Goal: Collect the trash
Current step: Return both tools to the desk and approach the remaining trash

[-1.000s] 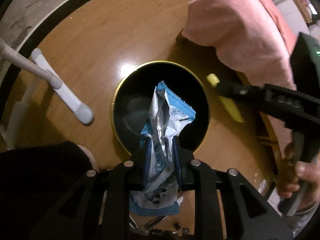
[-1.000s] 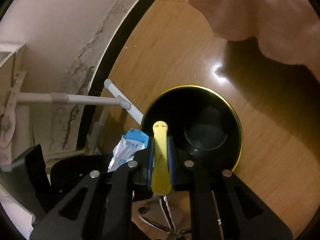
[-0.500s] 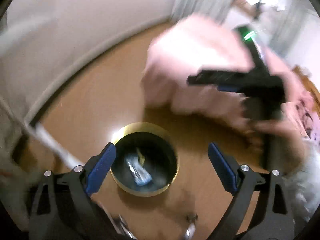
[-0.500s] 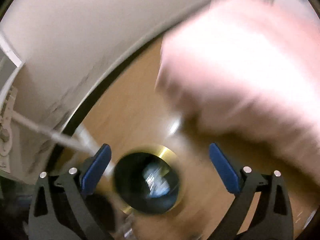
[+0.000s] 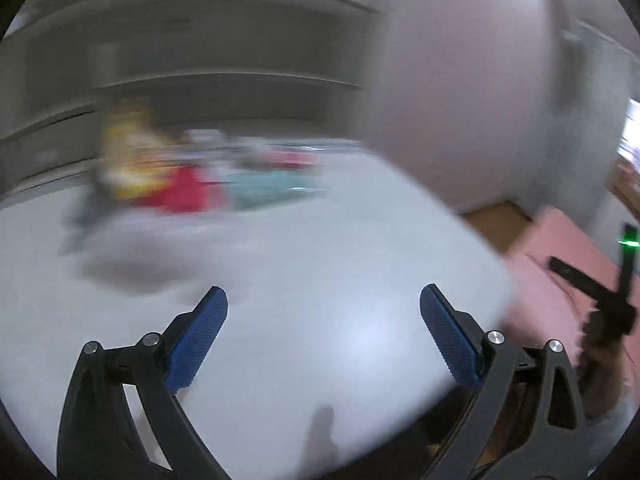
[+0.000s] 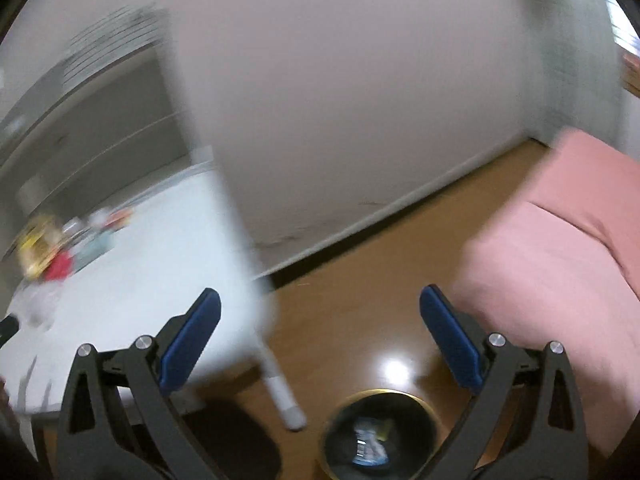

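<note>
My left gripper (image 5: 323, 305) is open and empty above a white table (image 5: 280, 264). Blurred colourful litter (image 5: 168, 176), yellow, red and teal, lies at the table's far side. My right gripper (image 6: 320, 306) is open and empty above the wooden floor. Below it stands a black bin with a gold rim (image 6: 378, 394). Inside the bin lie a blue and silver wrapper (image 6: 366, 446) and a yellow piece (image 6: 386, 428). The right gripper also shows at the right edge of the left wrist view (image 5: 592, 284). The same litter shows in the right wrist view (image 6: 52, 256).
A pink blanket (image 6: 560, 248) covers furniture to the right of the bin. A white table leg (image 6: 280, 384) ends on the wooden floor (image 6: 380, 280) beside the bin. A white wall (image 6: 360, 80) stands behind. Grey shelving (image 5: 200, 40) is behind the table.
Both grippers opened and dropped the wrapper and the yellow piece into the bin. Both then rose and swung up; the left now looks over the table.
</note>
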Demonstrator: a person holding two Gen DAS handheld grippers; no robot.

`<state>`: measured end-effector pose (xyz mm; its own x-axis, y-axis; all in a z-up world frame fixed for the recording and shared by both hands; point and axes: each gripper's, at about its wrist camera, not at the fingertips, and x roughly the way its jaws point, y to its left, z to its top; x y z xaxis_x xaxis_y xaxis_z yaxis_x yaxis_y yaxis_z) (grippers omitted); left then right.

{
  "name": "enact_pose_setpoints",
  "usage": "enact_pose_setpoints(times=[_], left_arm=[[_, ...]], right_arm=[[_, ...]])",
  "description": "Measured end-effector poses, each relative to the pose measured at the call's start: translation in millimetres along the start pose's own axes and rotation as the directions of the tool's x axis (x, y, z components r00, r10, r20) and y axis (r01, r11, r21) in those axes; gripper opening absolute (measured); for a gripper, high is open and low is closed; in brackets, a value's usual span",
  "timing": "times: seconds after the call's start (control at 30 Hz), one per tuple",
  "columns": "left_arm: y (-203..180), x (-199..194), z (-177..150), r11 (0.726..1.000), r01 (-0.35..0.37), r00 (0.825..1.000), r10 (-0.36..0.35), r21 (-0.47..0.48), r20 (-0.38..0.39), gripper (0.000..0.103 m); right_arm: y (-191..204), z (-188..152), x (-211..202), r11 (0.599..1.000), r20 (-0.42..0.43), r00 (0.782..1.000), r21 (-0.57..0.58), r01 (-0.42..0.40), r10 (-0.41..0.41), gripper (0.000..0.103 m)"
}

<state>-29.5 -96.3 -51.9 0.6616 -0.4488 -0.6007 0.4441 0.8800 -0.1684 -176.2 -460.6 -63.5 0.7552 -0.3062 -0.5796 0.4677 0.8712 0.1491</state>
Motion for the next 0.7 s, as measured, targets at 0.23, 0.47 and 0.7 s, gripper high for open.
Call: enact_pose_setpoints(times=[0.23, 0.47, 0.7], left_arm=[[129.7, -30.9, -1.1, 0.953, -0.231, 0.973, 0.228, -0.194, -0.038, 0.094], [162.6, -34.8, 36.0, 0.958, -0.202, 0.979, 0.201, -0.205, -0.025, 0.094], [156.6, 40.7, 111.2, 0.983, -0.172, 0.983, 0.167, -0.066, -0.07, 0.094]], right_arm=[[200.1, 23.8, 42.0, 0.851, -0.151, 0.917, -0.341, -0.399, 0.369, 0.096], [337.4, -0.6, 68.4, 0.674, -0.308, 0.843, -0.505, -0.538, 0.442, 0.096], [395.0, -14.9, 86.3, 0.587, -0.389, 0.817, -0.568, -0.576, 0.425, 0.096]])
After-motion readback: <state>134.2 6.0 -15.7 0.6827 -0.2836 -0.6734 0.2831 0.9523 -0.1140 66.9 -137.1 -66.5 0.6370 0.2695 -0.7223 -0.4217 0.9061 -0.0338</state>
